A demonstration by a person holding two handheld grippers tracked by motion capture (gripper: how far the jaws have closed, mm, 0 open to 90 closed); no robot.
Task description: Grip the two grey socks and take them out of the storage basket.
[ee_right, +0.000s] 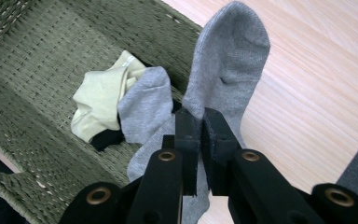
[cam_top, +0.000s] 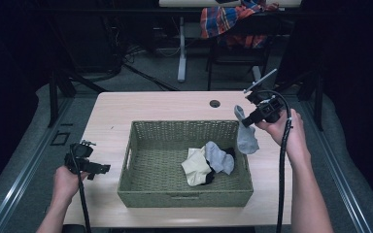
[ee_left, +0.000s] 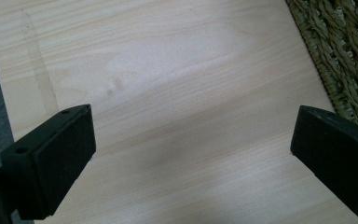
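We see a pale wooden table (cam_top: 150, 109) with a small round hole (cam_top: 214, 103) near its far edge, at about one o'clock from the table's middle. Past the table, at twelve o'clock, a white table leg (cam_top: 181, 48) stands on a grey floor (cam_top: 141, 73) with dark cables (cam_top: 148, 77) lying across it. At one o'clock, a plaid cloth (cam_top: 228, 22) in red, orange and blue hangs over a dark chair (cam_top: 238, 53).
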